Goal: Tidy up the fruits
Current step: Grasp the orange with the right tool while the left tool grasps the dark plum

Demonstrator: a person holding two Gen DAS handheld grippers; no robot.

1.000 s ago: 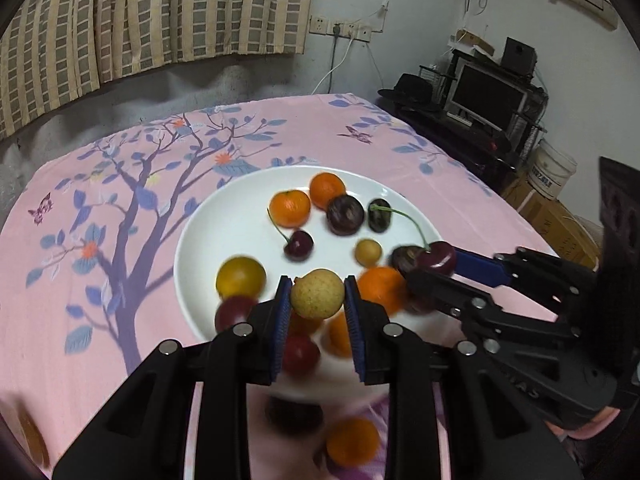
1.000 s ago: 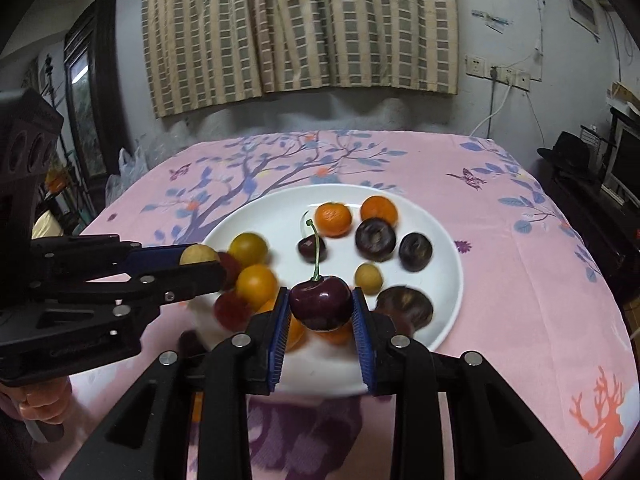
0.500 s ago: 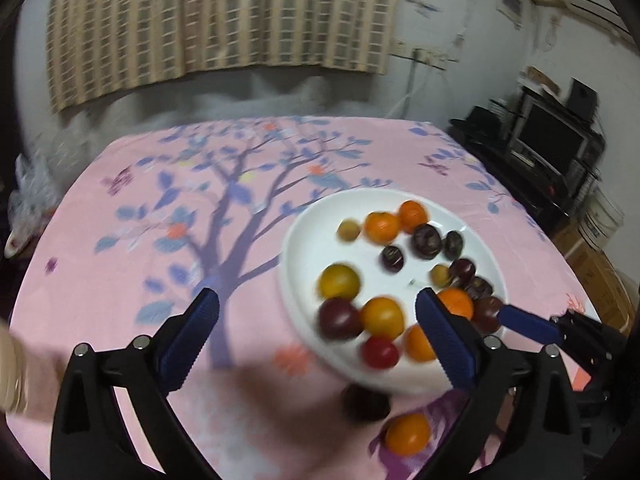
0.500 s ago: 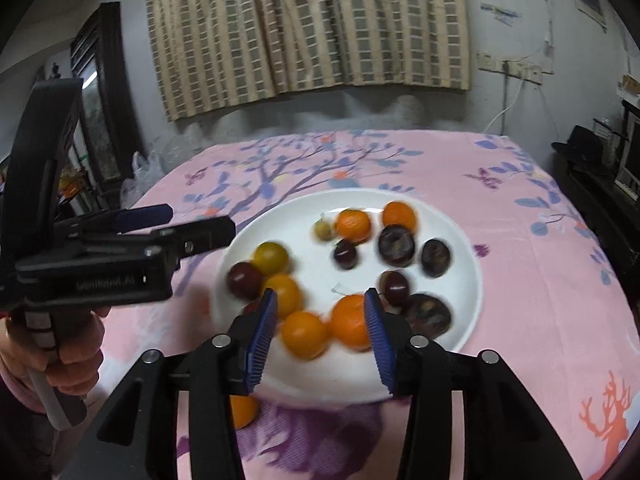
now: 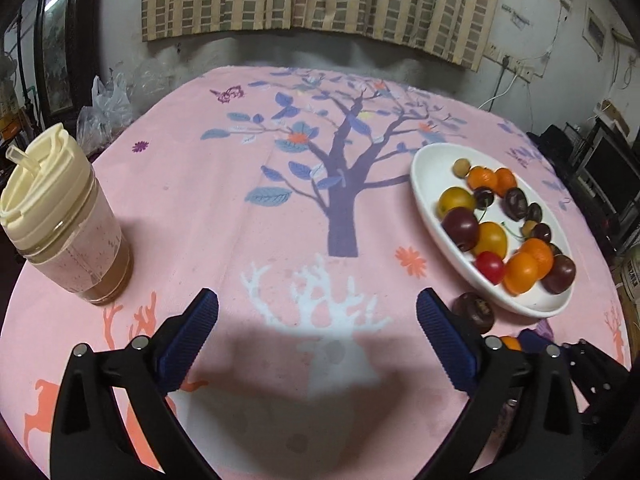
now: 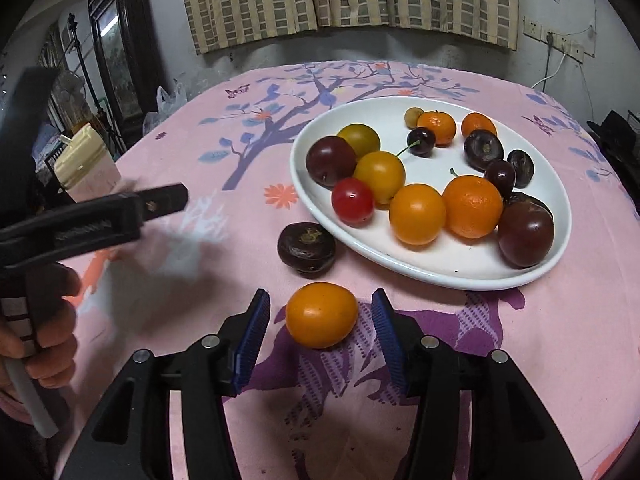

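Note:
A white plate (image 6: 436, 270) (image 5: 448, 258) holds several fruits: oranges, yellow and dark plums, cherries, a red tomato. On the cloth lie an orange fruit (image 6: 321, 315) and a dark round fruit (image 6: 307, 249) (image 5: 473, 312), both just off the plate's near rim. My right gripper (image 6: 320, 330) is open, its blue pads on either side of the orange fruit with a gap each side. My left gripper (image 5: 318, 334) is open wide over bare cloth, left of the plate, holding nothing; in the right wrist view the left gripper (image 6: 120, 210) shows, held by a hand.
A lidded plastic cup (image 5: 60, 220) (image 6: 86, 164) with a straw and a brownish drink stands at the table's left edge. The round table has a pink cloth (image 5: 280, 184) with a tree print. Plastic bags and a dark cabinet lie behind at the left.
Both grippers let go of their fruit onto the plate and opened. The left swung away left toward the cup. The right dropped back to the near table and now brackets the orange fruit.

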